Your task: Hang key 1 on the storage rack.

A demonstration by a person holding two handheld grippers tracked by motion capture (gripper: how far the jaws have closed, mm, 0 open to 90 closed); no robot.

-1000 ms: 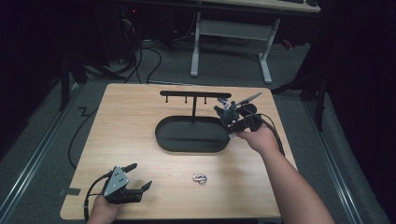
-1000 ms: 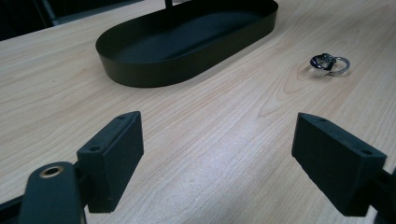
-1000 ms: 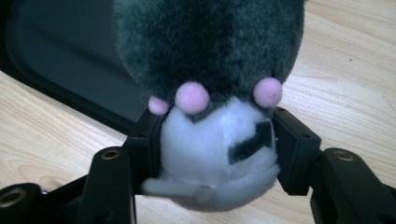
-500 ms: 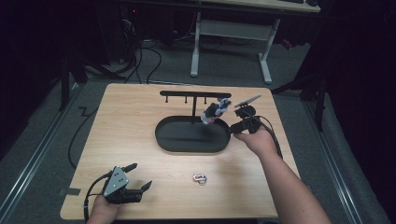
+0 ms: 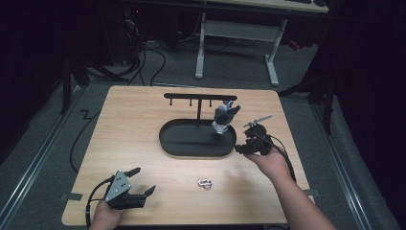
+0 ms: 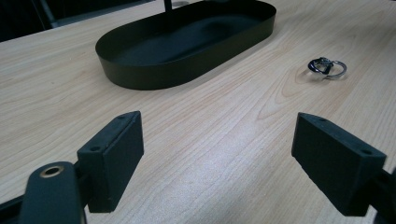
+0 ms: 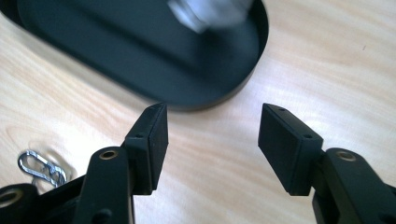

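Observation:
A black oval tray (image 5: 191,153) carries a T-shaped stand (image 5: 198,97) with small hooks. A grey and silver trinket (image 5: 224,117) hangs under the bar's right end, blurred at the top of the right gripper view (image 7: 210,11). My right gripper (image 5: 242,147) hovers off the tray's right end, open and empty (image 7: 214,112); its jaws have just been closing a little, with nothing between them. A silver key ring (image 5: 205,183) lies on the wood in front of the tray (image 6: 327,67). My left gripper (image 5: 142,180) rests at the near left corner, open and empty (image 6: 217,121).
The wooden table (image 5: 134,134) ends close behind my left hand. A black cable (image 5: 79,139) trails off the table's left edge. The tray's wall (image 6: 154,77) stands ahead of the left jaws, and its rounded end (image 7: 210,100) lies just beyond the right jaws.
My right gripper has drawn back from the bar's right end toward the near right and down. The trinket, let go, now hangs from the bar. The left hand has not moved.

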